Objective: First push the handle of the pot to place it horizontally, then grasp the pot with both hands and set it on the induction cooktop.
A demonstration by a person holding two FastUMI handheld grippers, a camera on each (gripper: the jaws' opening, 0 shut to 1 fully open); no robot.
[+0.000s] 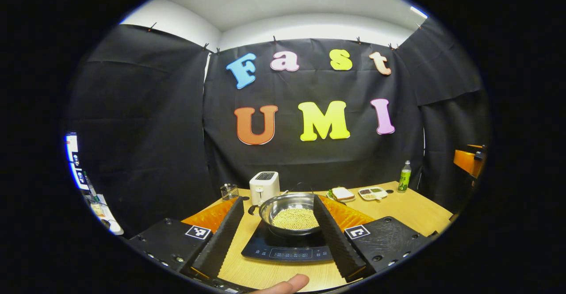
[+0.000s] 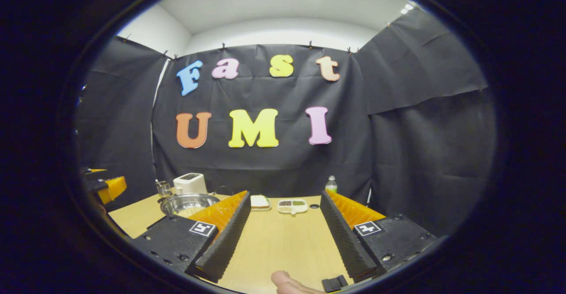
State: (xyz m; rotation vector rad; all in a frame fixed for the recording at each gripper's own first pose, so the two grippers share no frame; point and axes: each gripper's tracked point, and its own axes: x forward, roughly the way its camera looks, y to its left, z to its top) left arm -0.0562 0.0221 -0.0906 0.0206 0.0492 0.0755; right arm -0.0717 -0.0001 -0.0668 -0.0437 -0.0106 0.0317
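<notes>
Both grippers are just hanging out above the light wooden table (image 2: 274,245), held level and facing the back of it. The left gripper (image 1: 276,236) has its jaws spread wide, a fingertip (image 1: 287,284) poking in beneath it. The right gripper (image 2: 283,236) is spread wide too, nothing between its fingers (image 2: 230,232), with a thumb tip (image 2: 287,283) at its base.

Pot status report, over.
Both claws open, left claw, right claw. Pot sits on cooktop, ungripped. Toaster behind, clear.
</notes>
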